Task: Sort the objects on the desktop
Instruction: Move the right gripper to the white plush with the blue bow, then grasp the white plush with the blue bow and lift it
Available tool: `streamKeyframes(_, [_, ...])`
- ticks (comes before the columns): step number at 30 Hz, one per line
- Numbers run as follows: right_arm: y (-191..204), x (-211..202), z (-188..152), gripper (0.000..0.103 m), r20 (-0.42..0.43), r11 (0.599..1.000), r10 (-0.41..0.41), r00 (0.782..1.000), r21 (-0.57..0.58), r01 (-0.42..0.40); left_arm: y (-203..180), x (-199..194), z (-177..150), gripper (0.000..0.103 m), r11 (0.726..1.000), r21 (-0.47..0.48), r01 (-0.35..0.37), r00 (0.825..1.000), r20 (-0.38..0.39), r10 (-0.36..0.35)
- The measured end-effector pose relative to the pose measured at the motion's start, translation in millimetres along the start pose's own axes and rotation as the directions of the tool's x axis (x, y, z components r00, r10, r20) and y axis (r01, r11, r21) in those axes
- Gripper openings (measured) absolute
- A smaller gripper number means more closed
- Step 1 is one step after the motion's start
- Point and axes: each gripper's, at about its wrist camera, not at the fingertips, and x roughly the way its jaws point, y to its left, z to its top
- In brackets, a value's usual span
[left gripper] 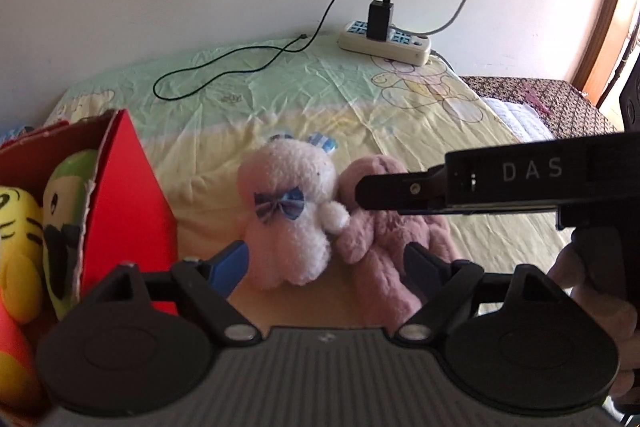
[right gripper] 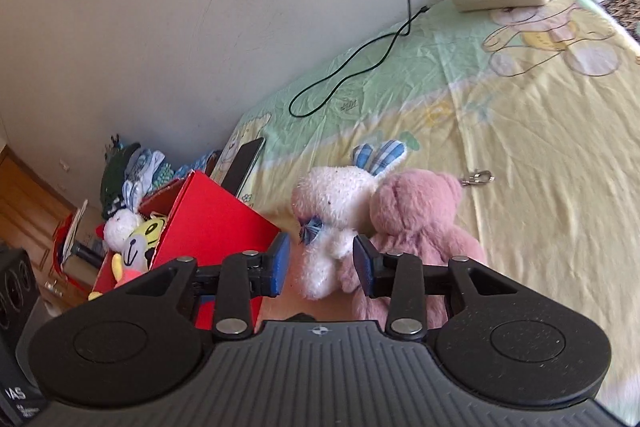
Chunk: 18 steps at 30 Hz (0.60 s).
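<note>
- Lying side by side on the sheet-covered table, the white plush rabbit and the pink plush bear touch at the arm, both still to be sorted.
- The left gripper hangs just short of the rabbit with its jaws wide apart and nothing between the pads, probably lined up to take the toy across its body.
- The right gripper has its jaws parted too, more narrowly, with the rabbit's arm ahead of the gap (no pad presses on it, as far as the right wrist view shows).
- The red box stands close on the left with its top open, a yellow toy and a green one already inside, so it is likely the destination.
- A power strip and its cable sit well back, by the wall.
</note>
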Motion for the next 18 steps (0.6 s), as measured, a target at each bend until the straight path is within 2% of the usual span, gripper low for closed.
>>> streamKeyframes(3, [-3,17,8,0.039,-0.04,1.0,0.029,0.999,0.013,-0.028,1,11,7,0.088,0.998,-0.012,-0.054,0.999,0.006,0.054])
streamKeyframes(5, [-4,28,14,0.047,-0.058,1.0,0.026,0.998,0.017,-0.025,1,21,10,0.088,0.997,-0.007,-0.082,0.997,-0.01,0.082])
streamKeyframes(7, [-5,37,18,0.052,-0.079,1.0,0.017,0.997,0.021,-0.015,3,31,13,0.088,0.996,-0.014,-0.091,0.995,-0.03,0.091])
streamKeyframes(9, [-5,44,19,0.052,-0.094,1.0,0.005,0.996,0.027,-0.003,6,38,15,0.088,0.995,-0.024,-0.101,0.994,-0.046,0.1])
streamKeyframes(11, [-5,52,19,0.057,-0.104,0.999,-0.045,0.994,0.025,0.048,9,48,17,0.088,0.993,-0.037,-0.112,0.992,-0.064,0.11])
streamKeyframes(16, [0,66,17,0.056,-0.121,0.997,-0.07,0.99,0.008,0.072,25,69,21,0.09,0.989,-0.117,-0.091,0.99,-0.121,0.077])
streamKeyframes(18, [2,73,17,0.055,-0.136,0.996,-0.085,0.987,0.01,0.087,30,75,21,0.088,0.985,-0.148,-0.095,0.987,-0.143,0.073])
